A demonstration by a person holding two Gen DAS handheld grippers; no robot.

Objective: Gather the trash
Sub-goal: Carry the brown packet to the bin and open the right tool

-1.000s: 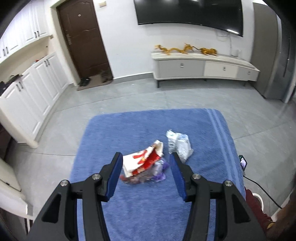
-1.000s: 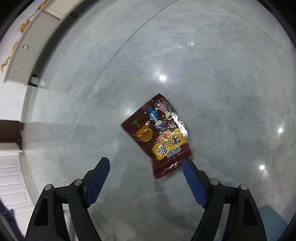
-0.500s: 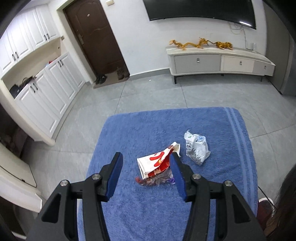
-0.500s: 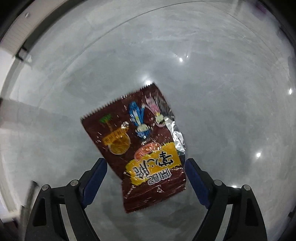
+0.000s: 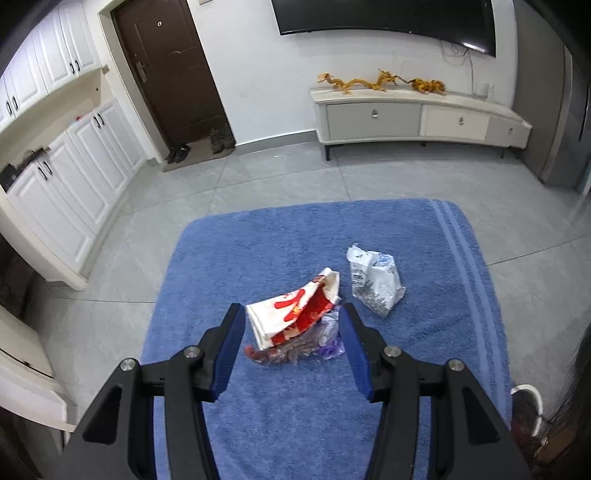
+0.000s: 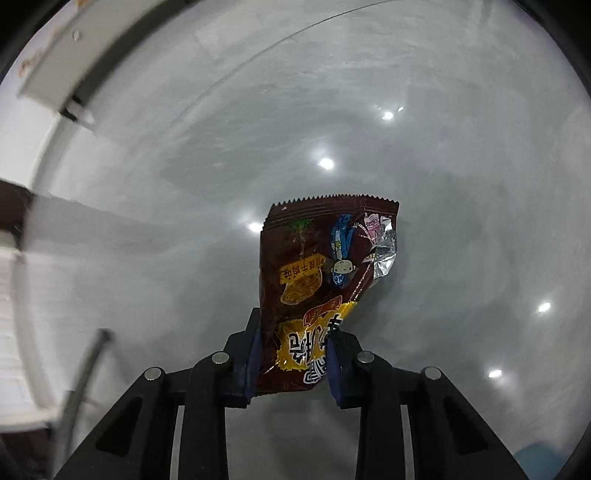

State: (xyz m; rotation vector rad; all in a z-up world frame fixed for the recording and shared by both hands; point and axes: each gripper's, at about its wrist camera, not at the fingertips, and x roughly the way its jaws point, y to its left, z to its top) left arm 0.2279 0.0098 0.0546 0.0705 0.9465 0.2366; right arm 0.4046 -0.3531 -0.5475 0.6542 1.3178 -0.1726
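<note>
Left wrist view: looks forward and down past the left gripper (image 5: 291,326), from above a blue towel (image 5: 280,236), toward the far wall with door (image 5: 170,70) and TV (image 5: 384,16).
Left wrist nearness: wrappers (image 5: 295,317) close; room far.
Right wrist view: looks steeply down past the right gripper (image 6: 293,347) at grey floor (image 6: 443,184).
Right wrist nearness: brown packet (image 6: 314,280) very close.
Shared: grey floor; probably the white cabinet (image 6: 55,70).

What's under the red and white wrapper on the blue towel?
A crumpled clear and purple plastic wrapper sticks out from beneath the red and white wrapper, on the blue towel. Anything further under it is hidden.
</note>
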